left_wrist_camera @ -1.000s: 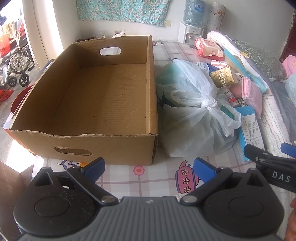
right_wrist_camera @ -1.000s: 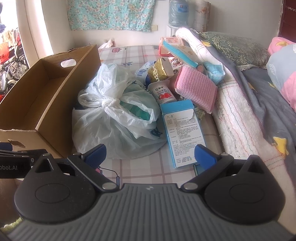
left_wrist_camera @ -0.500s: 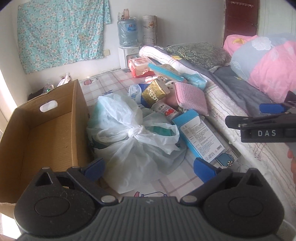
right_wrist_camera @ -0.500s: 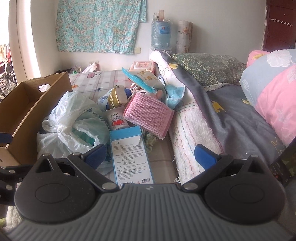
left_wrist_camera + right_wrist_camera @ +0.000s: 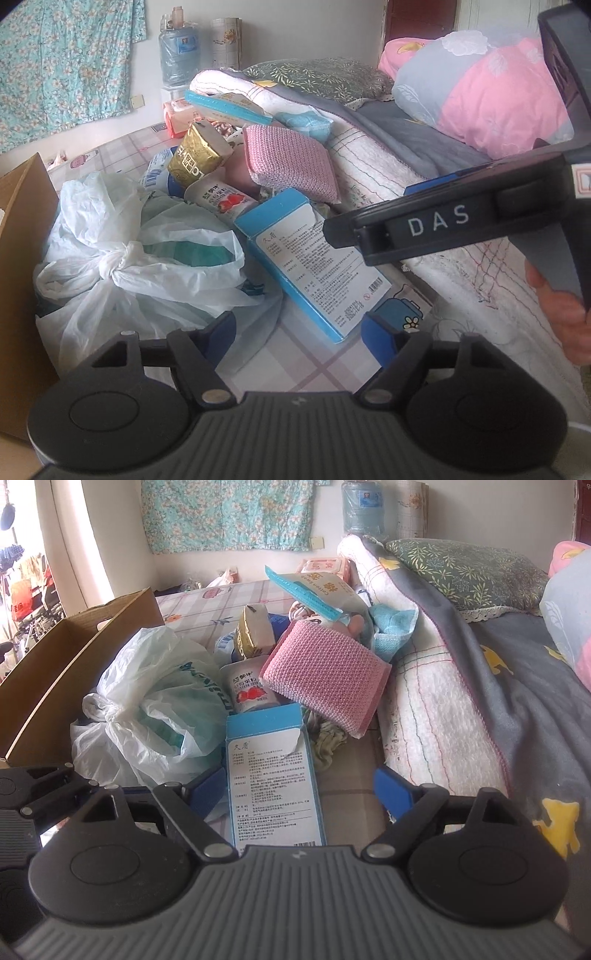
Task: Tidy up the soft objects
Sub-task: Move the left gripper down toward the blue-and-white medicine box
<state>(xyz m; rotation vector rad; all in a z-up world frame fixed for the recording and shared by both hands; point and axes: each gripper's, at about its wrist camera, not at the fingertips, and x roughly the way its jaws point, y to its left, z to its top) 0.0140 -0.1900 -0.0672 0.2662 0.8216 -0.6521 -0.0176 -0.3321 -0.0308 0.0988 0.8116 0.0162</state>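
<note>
Left wrist view: my left gripper (image 5: 297, 328) hangs over the checked tablecloth (image 5: 295, 363), jaws apart with nothing between them; they have just been closing partway. Its pads sit just past the near corner of the blue box (image 5: 314, 258), not pressing on it. My right gripper (image 5: 443, 225) crosses the frame from the right, and its jaw tips cannot be made out there. In the right wrist view the right gripper (image 5: 301, 788) is likewise unclenched and empty, jaws straddling the near end of the blue box (image 5: 273, 775) without contact; they too have just been narrowing.

Soft items lie in a heap between the cardboard box (image 5: 74, 646) on the left and the folded quilt (image 5: 424, 686) on the right. The knotted plastic bag (image 5: 133, 254) lies against the cardboard box wall. The pink knitted cloth (image 5: 328, 675) leans on the pile beyond the blue box, touching the strawberry milk pouch (image 5: 251, 690).

Handling judgement: the pink cloth looks light and limp and will sag from any pinch, so take it at a free corner or a bunched fold. The bag looks slippery and loosely filled; the knot is the firmest hold. The pouch may squash, so grip lightly near its sealed end.
</note>
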